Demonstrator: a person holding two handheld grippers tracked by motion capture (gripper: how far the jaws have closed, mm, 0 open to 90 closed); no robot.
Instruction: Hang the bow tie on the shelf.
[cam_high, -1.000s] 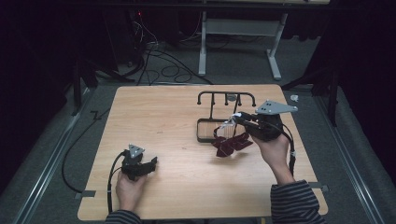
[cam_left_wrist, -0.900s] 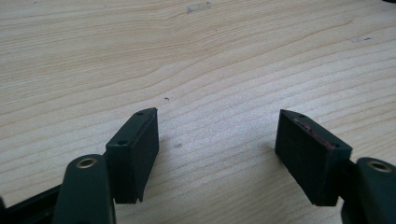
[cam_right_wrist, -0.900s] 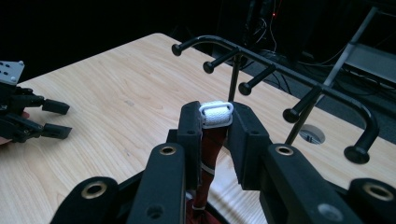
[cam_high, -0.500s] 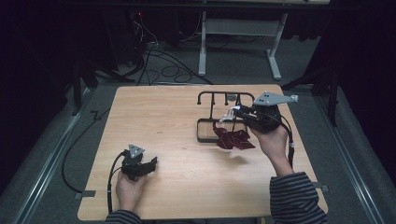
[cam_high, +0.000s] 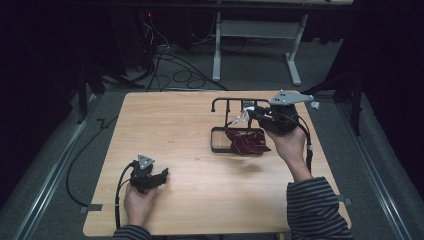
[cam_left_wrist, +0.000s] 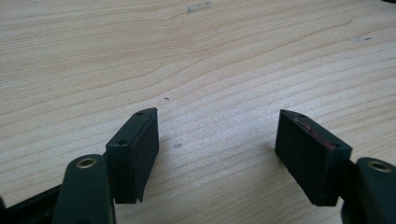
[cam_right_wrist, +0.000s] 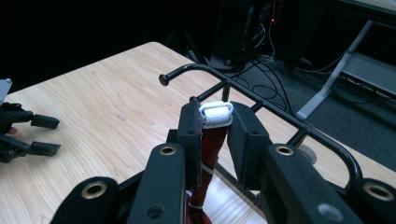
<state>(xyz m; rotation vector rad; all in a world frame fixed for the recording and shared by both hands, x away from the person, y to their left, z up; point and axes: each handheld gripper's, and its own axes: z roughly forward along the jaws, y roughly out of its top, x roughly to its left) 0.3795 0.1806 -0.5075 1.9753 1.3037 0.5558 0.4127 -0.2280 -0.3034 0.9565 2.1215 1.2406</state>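
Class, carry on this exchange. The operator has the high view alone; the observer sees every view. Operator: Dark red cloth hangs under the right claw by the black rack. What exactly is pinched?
Observer: In the right gripper view, the right claw is shut on a white clip at the top of the red cloth.
Operator: How near is the rack's top bar?
Observer: The black rack has its bar running just behind the clip. I cannot tell whether they touch.
Operator: And the left claw?
Observer: The left gripper view shows the left claw open, with bare wooden table between its pads.
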